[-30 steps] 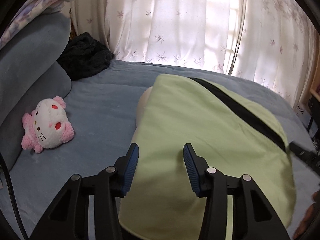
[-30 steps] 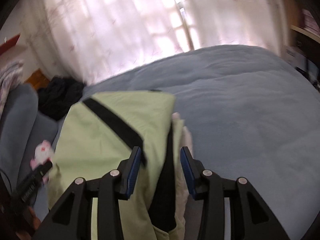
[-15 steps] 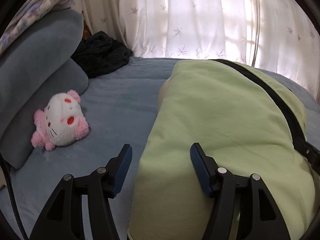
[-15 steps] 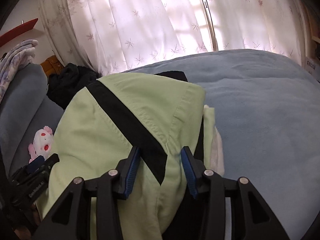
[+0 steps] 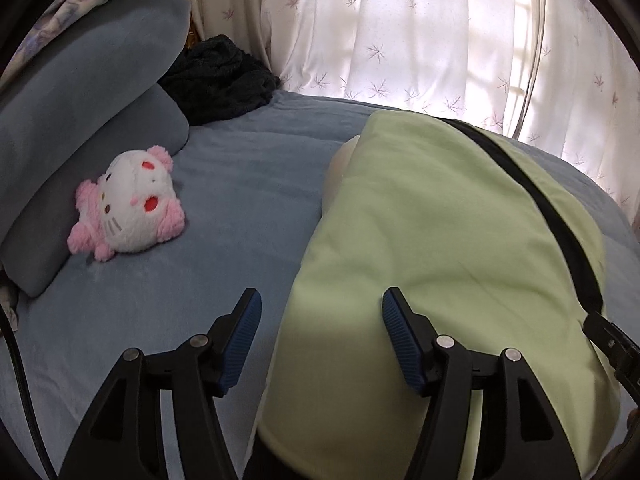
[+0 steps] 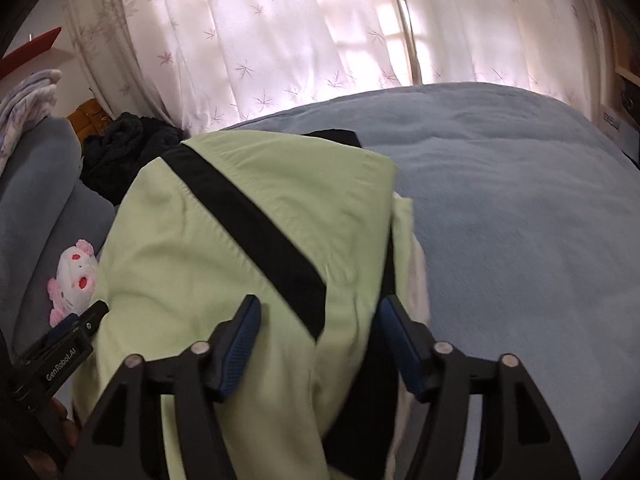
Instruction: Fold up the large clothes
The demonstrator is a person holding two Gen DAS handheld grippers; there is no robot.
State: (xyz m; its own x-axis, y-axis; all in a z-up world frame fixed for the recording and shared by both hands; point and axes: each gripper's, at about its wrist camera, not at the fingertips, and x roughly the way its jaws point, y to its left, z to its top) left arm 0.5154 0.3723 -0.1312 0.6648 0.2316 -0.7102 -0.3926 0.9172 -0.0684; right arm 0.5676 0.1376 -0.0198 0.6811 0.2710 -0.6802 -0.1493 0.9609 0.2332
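Observation:
A light green garment (image 5: 440, 240) with a black stripe (image 5: 532, 200) lies folded on the blue bed; it also shows in the right wrist view (image 6: 248, 248), with a white layer (image 6: 416, 264) at its right edge. My left gripper (image 5: 322, 316) is open over the garment's near left edge. My right gripper (image 6: 318, 320) is open wide above the garment's near right part, straddling the black stripe (image 6: 256, 220). Neither holds cloth. The left gripper's body (image 6: 60, 352) shows at the lower left of the right wrist view.
A pink and white plush toy (image 5: 128, 204) lies on the blue bedspread (image 5: 240, 200) to the left, against grey pillows (image 5: 80, 120). A dark blanket heap (image 5: 220, 80) sits at the back left. White curtains (image 5: 400, 32) hang behind. Bare bedspread (image 6: 520, 220) lies to the right.
Both grippers have moved forward over the green garment. The right gripper's jaws have opened wider. The left gripper stays open.

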